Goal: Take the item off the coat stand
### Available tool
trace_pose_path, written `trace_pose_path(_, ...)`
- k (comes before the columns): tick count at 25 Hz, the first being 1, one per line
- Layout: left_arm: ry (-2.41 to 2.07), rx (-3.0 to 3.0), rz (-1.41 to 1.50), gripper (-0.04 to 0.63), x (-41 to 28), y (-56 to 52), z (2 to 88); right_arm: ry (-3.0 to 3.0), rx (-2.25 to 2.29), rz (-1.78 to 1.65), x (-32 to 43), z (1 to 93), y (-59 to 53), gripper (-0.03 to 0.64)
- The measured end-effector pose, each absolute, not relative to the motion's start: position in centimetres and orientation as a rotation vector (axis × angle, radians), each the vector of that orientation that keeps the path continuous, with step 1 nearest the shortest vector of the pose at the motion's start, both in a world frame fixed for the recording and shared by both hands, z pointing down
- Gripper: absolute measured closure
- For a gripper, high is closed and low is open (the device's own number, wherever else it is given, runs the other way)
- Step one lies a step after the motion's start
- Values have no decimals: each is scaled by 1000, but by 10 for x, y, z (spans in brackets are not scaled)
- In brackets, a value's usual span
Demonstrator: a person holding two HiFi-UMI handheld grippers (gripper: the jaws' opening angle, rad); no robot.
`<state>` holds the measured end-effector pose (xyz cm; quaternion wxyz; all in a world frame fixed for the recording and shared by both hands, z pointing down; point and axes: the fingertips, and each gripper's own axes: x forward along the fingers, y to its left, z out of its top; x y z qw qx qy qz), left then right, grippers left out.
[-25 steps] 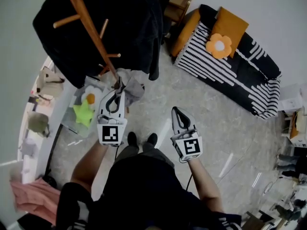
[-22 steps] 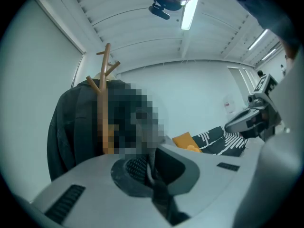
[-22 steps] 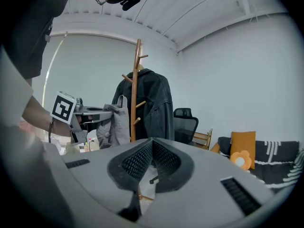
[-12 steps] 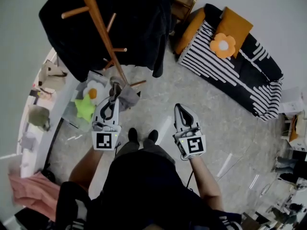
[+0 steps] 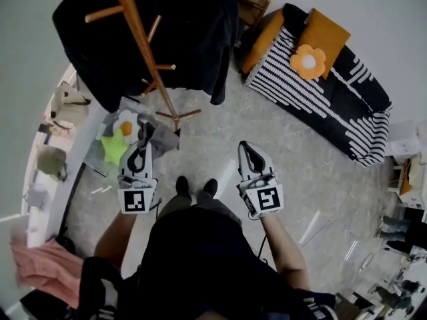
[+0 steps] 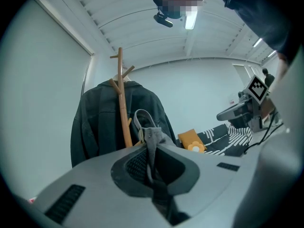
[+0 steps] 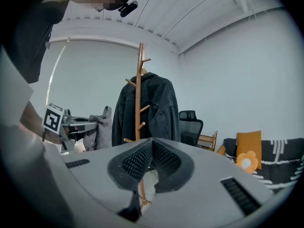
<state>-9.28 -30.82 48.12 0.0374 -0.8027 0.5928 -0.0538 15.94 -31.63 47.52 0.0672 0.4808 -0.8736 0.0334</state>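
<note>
My left gripper [image 5: 144, 128] is shut on a grey cloth item [image 5: 162, 139] with a strap loop [image 6: 140, 118]. The cloth [image 6: 151, 137] runs down between the jaws in the left gripper view. It hangs free, a short way left of the base of the wooden coat stand [image 5: 143, 51]. A black jacket [image 5: 193, 39] still hangs on the stand [image 6: 123, 109]. My right gripper [image 5: 245, 147] is shut with nothing in it, jaw tips touching [image 7: 151, 141], and it points at the stand [image 7: 138, 103]. In the right gripper view the left gripper holds the grey item [image 7: 99, 125].
A black-and-white striped sofa [image 5: 320, 95] with orange cushions and a flower pillow [image 5: 305, 63] stands at the right. A low shelf with soft toys [image 5: 120, 145] runs along the left wall. An office chair [image 7: 191, 122] stands behind the stand. My shoes [image 5: 195, 187] are on the stone floor.
The left gripper has drawn the grey item off the stand's lower peg, down and to the left towards me. The right gripper has hardly moved.
</note>
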Motion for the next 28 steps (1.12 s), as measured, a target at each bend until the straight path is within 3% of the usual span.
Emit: trace_pose_path(28, 1867, -2448, -203, 563, -113, -298, 500, -2569, 1451, 109, 162, 484, -323, 598)
